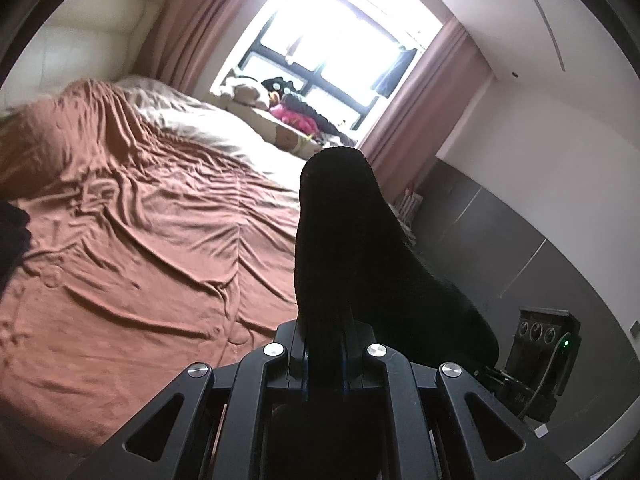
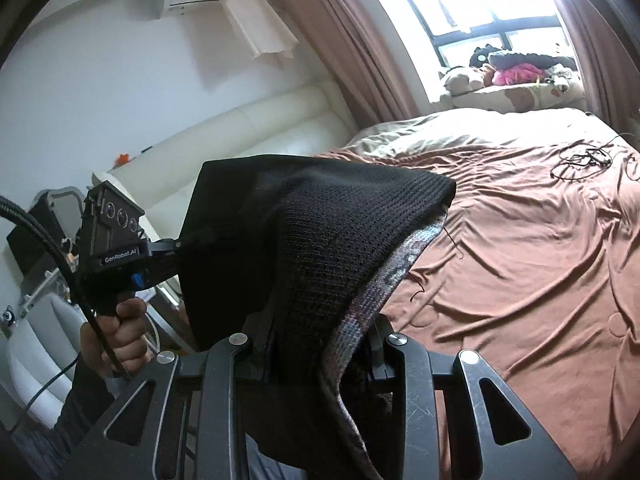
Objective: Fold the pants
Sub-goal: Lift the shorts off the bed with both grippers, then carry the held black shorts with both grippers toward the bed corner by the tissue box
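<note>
The black knit pants [image 2: 320,240] hang in the air between my two grippers, above the edge of the bed. My left gripper [image 1: 326,332] is shut on one part of the pants [image 1: 340,240], which drape over its fingers and hide the tips. My right gripper [image 2: 316,344] is shut on another part, where a patterned grey inner side [image 2: 384,280] shows. In the right wrist view the left gripper [image 2: 176,244] appears at the left, pinching the cloth, with the hand [image 2: 116,336] on its handle.
The bed has a rumpled brown sheet [image 1: 140,220] and a beige duvet [image 1: 216,128] toward the window. Soft toys [image 2: 512,68] sit on the sill. A black cable [image 2: 584,160] lies on the sheet. A cream headboard [image 2: 260,128] stands at the left.
</note>
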`<act>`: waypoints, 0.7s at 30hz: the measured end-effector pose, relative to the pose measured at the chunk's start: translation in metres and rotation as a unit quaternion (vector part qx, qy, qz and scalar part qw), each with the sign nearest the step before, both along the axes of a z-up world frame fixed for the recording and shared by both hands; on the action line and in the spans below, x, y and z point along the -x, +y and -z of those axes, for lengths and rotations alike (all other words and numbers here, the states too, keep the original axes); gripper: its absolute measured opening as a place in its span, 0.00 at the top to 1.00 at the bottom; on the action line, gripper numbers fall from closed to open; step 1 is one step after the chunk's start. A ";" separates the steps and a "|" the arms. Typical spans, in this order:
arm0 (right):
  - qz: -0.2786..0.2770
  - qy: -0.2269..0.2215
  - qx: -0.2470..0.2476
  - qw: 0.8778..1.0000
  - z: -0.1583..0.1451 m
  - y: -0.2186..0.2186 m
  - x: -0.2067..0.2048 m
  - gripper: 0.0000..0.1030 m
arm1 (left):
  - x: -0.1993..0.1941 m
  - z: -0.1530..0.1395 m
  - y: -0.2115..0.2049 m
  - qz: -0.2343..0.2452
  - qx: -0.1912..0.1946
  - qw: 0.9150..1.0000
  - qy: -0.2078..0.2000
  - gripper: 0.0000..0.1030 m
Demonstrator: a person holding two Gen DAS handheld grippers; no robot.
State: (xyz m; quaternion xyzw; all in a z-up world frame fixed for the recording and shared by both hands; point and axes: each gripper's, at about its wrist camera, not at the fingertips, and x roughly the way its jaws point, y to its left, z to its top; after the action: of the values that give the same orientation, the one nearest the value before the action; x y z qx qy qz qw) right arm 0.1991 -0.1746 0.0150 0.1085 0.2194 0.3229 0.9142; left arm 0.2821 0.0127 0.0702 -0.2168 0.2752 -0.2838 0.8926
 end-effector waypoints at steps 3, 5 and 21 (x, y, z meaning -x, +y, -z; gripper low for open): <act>-0.003 -0.002 -0.005 1.000 -0.005 -0.002 0.003 0.73 | 0.018 -0.017 0.006 -0.013 -0.005 1.000 -0.006 0.89; -0.008 -0.008 -0.005 1.000 -0.011 -0.001 0.011 0.73 | 0.029 -0.028 0.010 -0.024 -0.011 1.000 -0.011 0.89; -0.042 -0.030 0.011 0.999 -0.025 0.035 -0.007 0.73 | 0.071 -0.059 0.080 -0.067 -0.005 0.997 -0.047 0.90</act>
State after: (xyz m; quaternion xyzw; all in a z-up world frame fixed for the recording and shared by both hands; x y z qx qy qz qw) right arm 0.2057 -0.1399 0.0398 0.0795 0.1994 0.3616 0.9073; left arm 0.2114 0.0928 0.1288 -0.2164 0.2195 -0.2317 0.9227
